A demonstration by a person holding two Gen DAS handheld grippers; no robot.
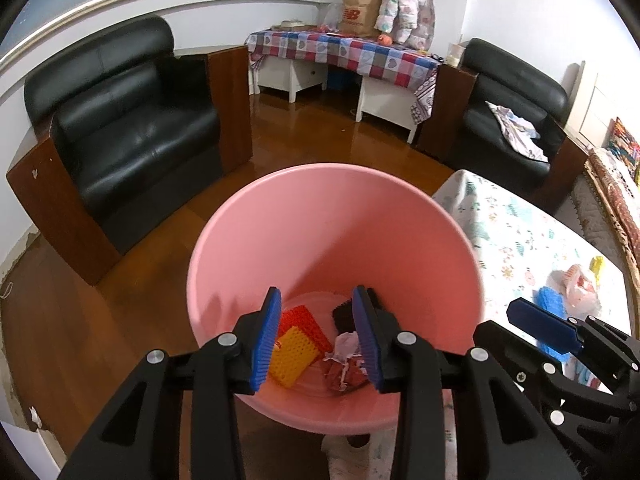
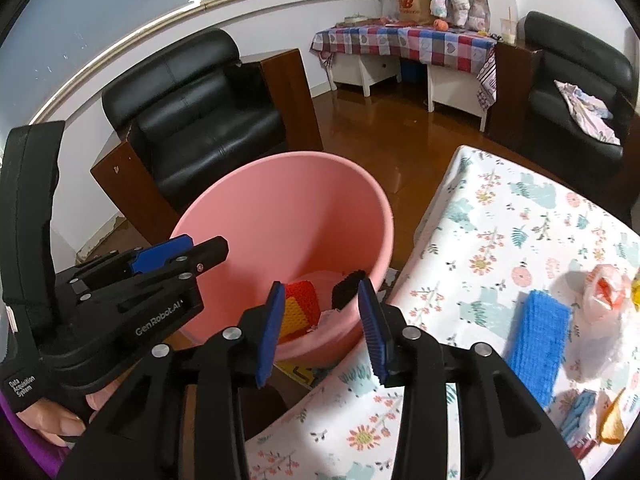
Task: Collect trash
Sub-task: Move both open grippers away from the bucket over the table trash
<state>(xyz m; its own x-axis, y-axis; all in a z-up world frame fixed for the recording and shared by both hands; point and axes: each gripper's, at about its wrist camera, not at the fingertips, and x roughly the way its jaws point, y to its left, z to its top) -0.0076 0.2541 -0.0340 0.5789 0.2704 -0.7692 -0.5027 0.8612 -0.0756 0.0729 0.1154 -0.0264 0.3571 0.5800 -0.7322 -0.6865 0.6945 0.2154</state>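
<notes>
- Pink plastic bin (image 1: 336,232) standing on the wooden floor (image 1: 160,256), just beside the near-left corner of the cloth-covered table (image 2: 500,240).
- Lying on the bin's bottom: a red studded plate (image 1: 298,316) with a yellow studded plate (image 1: 294,356) partly on top, a black studded piece (image 1: 343,314) toward the far side, and crumpled white-and-red paper (image 1: 346,364) toward the near right.
- Left gripper (image 1: 316,340) hanging over the bin's mouth, blue pads (image 1: 266,340) parted with nothing between them, trash showing through the gap.
- Right gripper (image 2: 322,328) hanging over the bin's near-right rim and the table's edge, jaws likewise apart and holding nothing.
- Fingers of a person's hand (image 2: 60,420) wrapped around the left gripper's handle, seen in the right wrist view.
- Left on the table toward its right edge: a blue knitted strip (image 2: 536,344), a crumpled clear bag with orange inside (image 2: 608,292) just beyond it, and a yellow piece cut off by the picture's edge.
- Black leather armchair (image 1: 136,128) beyond the bin, a second armchair (image 1: 516,120) at the far right, a desk under a checked cloth (image 1: 344,52) between them against the wall.
</notes>
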